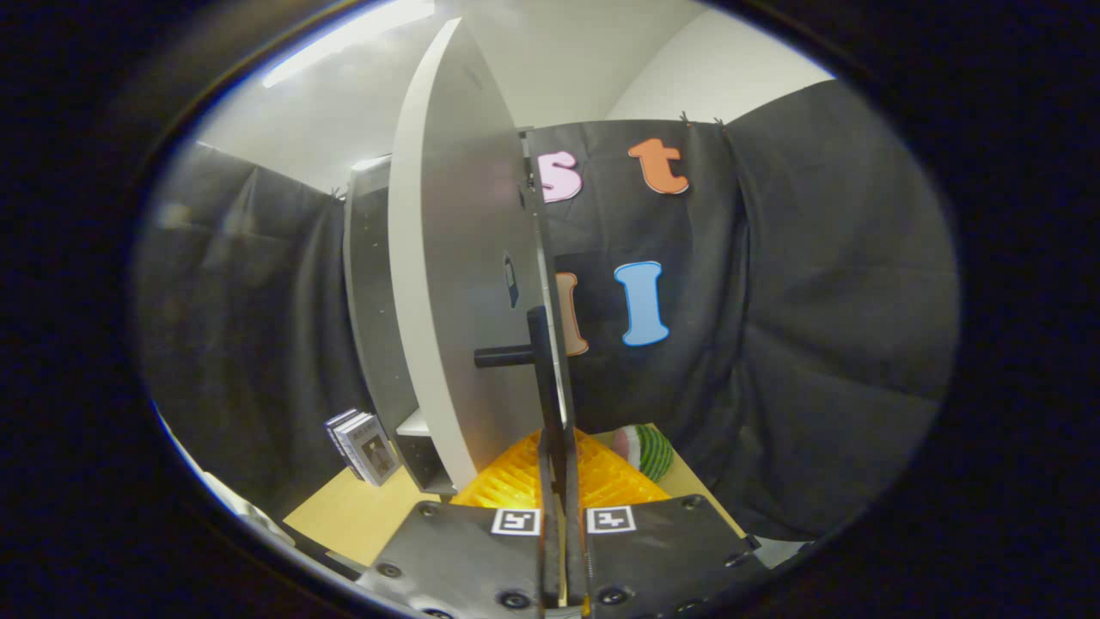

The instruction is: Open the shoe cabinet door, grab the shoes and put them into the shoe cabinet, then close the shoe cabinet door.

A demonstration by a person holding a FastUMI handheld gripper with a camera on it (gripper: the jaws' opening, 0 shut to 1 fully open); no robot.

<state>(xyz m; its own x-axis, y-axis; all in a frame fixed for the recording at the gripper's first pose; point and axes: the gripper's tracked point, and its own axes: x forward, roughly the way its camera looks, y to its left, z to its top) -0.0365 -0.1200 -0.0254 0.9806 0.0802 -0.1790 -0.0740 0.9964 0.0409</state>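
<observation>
White cabinet door (pixel 447 284), swung open

Light wooden table (pixel 352 516) carries everything. Cabinet (pixel 378 344) stands on it, foot near middle of table, door (pixel 455 284) swung open, edge toward tongs. Small stack of books (pixel 363 447) stands upright on table beside cabinet, on its far side from tongs. Yellow ribbed mat (pixel 516 481) lies flat just ahead of fingers. Watermelon slice (pixel 646 449) rests beside mat, near table edge. Tongs (pixel 560 481) pressed together, fingers holding nothing.
</observation>
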